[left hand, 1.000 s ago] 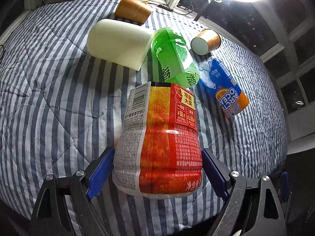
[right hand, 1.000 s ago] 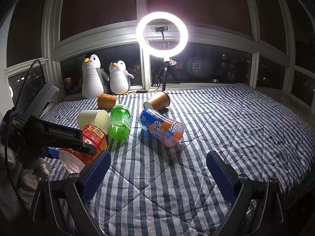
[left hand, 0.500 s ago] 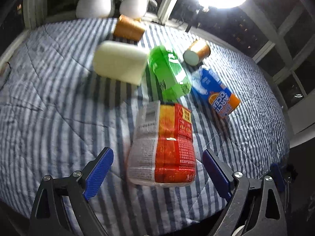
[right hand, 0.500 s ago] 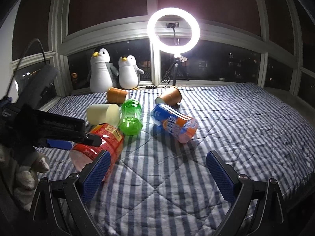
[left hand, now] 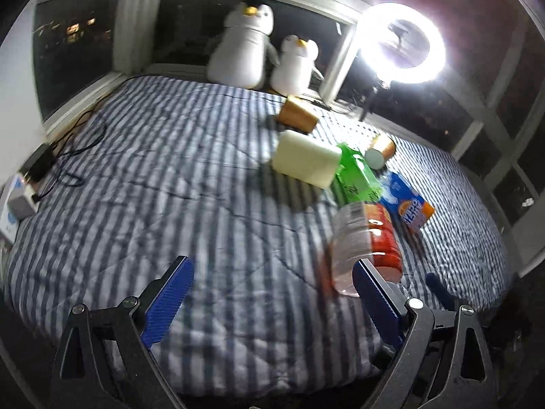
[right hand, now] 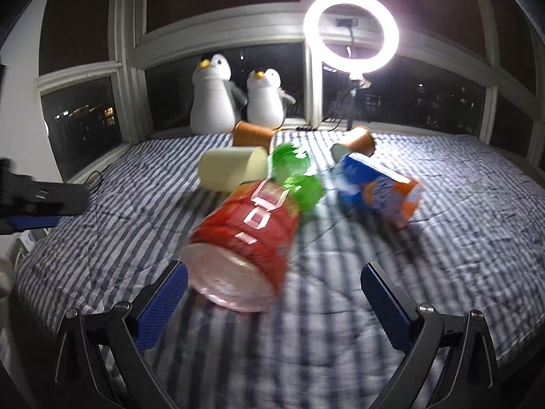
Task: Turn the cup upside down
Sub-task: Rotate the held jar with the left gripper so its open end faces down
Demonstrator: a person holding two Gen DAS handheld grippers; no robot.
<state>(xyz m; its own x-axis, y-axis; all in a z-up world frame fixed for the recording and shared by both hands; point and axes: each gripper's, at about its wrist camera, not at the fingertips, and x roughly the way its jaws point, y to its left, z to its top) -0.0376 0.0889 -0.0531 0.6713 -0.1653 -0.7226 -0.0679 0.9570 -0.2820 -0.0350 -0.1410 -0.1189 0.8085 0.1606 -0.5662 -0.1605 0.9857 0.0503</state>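
Observation:
Several cups lie on their sides on the striped bed. The red cup [right hand: 248,235] lies nearest, its open mouth toward me, just ahead of my open right gripper [right hand: 272,310]. It also shows in the left wrist view [left hand: 366,242], ahead of the right finger of my open, empty left gripper [left hand: 272,303]. Behind it lie a green cup [right hand: 296,177], a blue-and-orange cup [right hand: 378,187], a cream cup [right hand: 233,168] and two brown paper cups [right hand: 253,133] [right hand: 354,141]. The left gripper's arm [right hand: 41,199] shows at the left edge of the right wrist view.
Two plush penguins [right hand: 213,95] stand on the sill at the back, next to a bright ring light [right hand: 351,27] on a tripod. Cables and a power strip [left hand: 20,194] lie by the bed's left edge. Windows surround the bed [left hand: 153,184].
My left gripper has pulled back and left, away from the red cup that was between its fingers. My right gripper has moved closer to the red cup.

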